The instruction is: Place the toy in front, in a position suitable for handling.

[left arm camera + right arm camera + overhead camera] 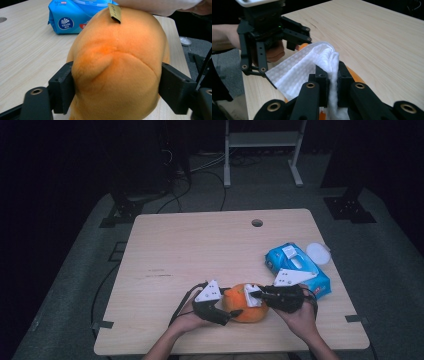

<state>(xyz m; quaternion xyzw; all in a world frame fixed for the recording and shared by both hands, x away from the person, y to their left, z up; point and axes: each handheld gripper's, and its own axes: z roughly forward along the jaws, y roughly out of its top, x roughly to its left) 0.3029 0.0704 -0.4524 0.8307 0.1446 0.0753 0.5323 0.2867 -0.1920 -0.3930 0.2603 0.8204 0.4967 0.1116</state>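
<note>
Recording lab, dark room, wooden table (200, 245), floor cables (210, 170), metal stand (262, 150)

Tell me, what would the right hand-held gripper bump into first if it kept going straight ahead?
Probably the other one. The right hand-held gripper, pinching a white wipe over the orange plush toy, points toward the left hand-held gripper just beyond. Depth is hard to judge.

left claw (235, 312) being held near the worktop's near edge, jaws pressing in from two sides | right claw (256, 294) just beside it, jaws clamping tight | both forearms entering over the near edge
</note>
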